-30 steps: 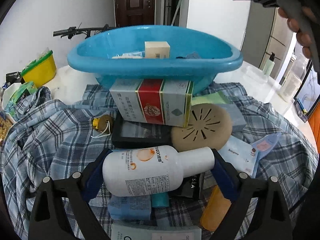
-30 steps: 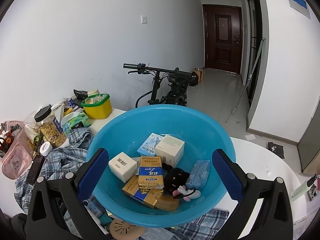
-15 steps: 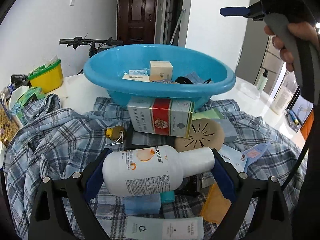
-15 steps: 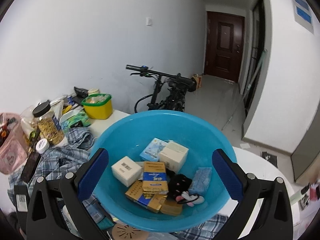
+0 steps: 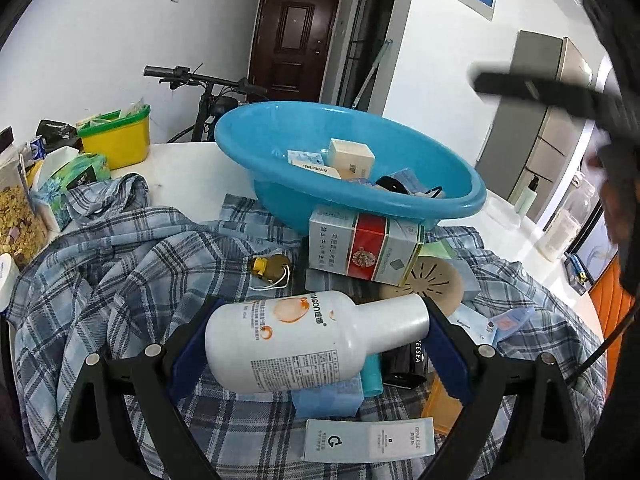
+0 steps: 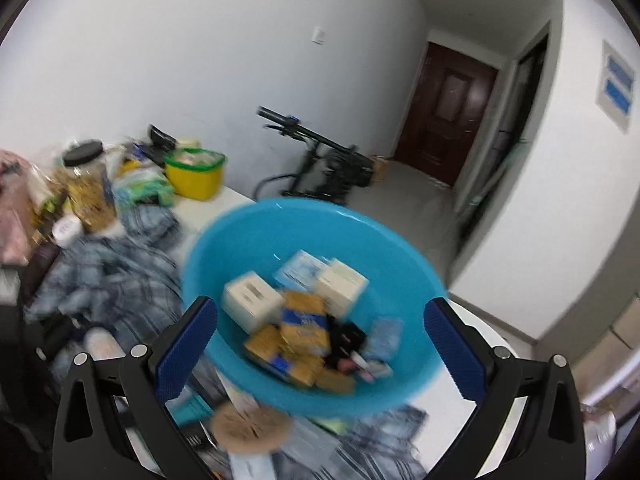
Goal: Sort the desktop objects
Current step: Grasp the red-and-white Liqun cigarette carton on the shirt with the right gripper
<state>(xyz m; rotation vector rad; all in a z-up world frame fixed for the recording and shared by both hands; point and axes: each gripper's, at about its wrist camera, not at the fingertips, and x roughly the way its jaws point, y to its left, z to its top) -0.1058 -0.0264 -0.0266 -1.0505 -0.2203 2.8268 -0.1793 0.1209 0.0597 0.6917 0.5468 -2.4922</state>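
A white bottle (image 5: 296, 344) with an orange print lies crosswise between the blue pads of my left gripper (image 5: 316, 332), which is shut on it above the plaid shirt (image 5: 120, 264). Beyond it stands the blue basin (image 5: 280, 184) with several small boxes inside. In the right wrist view, which is blurred, my right gripper (image 6: 320, 320) hangs open and empty over the same blue basin (image 6: 240, 248). Inside that basin lie white, yellow and blue boxes (image 6: 296, 320) and a small black item.
A red-and-white carton (image 5: 364, 248), a tan slotted disc (image 5: 428, 284) and several small packets lie on the shirt in front of the basin. A yellow tub (image 5: 120, 140), a tissue pack (image 5: 76, 172) and a cereal jar (image 5: 16, 216) crowd the left. A bicycle (image 6: 316, 160) stands behind the table.
The left gripper has risen and swung with the bottle still in it, so the basin now sits further right. The right gripper has slid sideways and rolled; its picture is now blurred.
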